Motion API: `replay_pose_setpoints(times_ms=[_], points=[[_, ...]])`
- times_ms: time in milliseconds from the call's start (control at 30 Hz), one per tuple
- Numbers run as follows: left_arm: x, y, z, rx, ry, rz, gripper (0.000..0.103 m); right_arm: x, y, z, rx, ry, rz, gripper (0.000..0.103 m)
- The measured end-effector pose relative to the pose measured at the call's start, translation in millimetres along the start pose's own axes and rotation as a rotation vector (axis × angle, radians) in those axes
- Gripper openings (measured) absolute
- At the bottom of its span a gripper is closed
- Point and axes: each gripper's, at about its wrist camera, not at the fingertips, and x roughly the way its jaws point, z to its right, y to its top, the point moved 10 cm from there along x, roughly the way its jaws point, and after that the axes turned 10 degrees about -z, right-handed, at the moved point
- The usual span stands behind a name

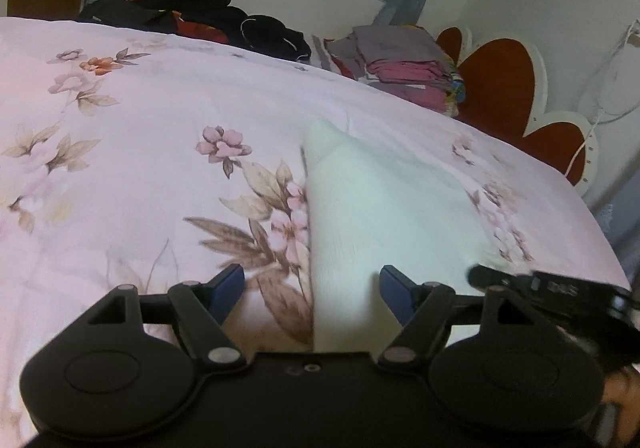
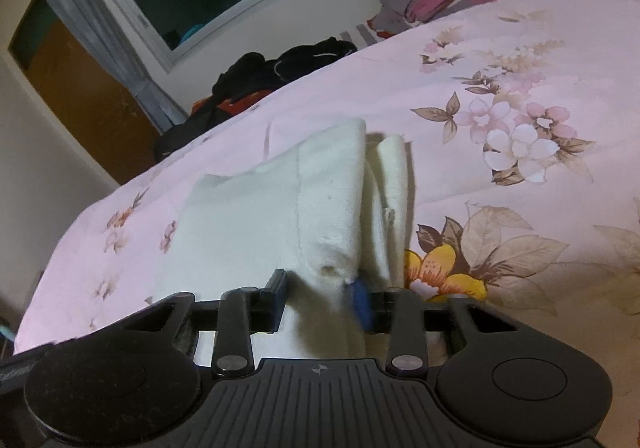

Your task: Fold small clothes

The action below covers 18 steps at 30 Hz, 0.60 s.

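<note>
A small white garment (image 1: pixel 380 200) lies on the pink floral bedspread (image 1: pixel 140 168), partly folded, with a doubled edge along its right side in the right wrist view. My left gripper (image 1: pixel 312 288) hovers over its near end, open, with nothing pinched between the blue pads. My right gripper (image 2: pixel 320 292) is shut on the near edge of the white garment (image 2: pixel 280 200), and the cloth bunches up between its blue pads. The fabric under the gripper body is hidden.
A heap of dark clothes (image 1: pixel 200 12) sits at the bed's far edge below the window. A folded stack of grey and pink clothes (image 1: pixel 400 56) rests by the red flower-shaped headboard (image 1: pixel 500 88). The bedspread (image 2: pixel 520 108) stretches wide around the garment.
</note>
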Motion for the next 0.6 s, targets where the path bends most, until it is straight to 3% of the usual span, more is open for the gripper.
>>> replay_pose_setpoints(times_ms=[200, 267, 467, 600], points=[[19.6, 15.6, 8.6, 0.006, -0.018, -0.009, 0.074, -24.9, -5.9, -2.4, -0.073, -0.033, 0.027, 0.011], [27.8, 14.8, 13.9, 0.020, -0.026, -0.022, 0.076, -19.3, -10.9, 9.5, -0.091, -0.093, 0.007, 0.011], [40.6, 9.1, 15.5, -0.018, -0.044, -0.058, 0.078, -17.6, -4.5, 2.6, -0.159, -0.168, 0.038, 0.011], [43.3, -0.3, 18.7, 0.015, -0.045, -0.079, 0.079, -16.5, -15.4, 8.9, -0.146, -0.187, 0.022, 0.011]])
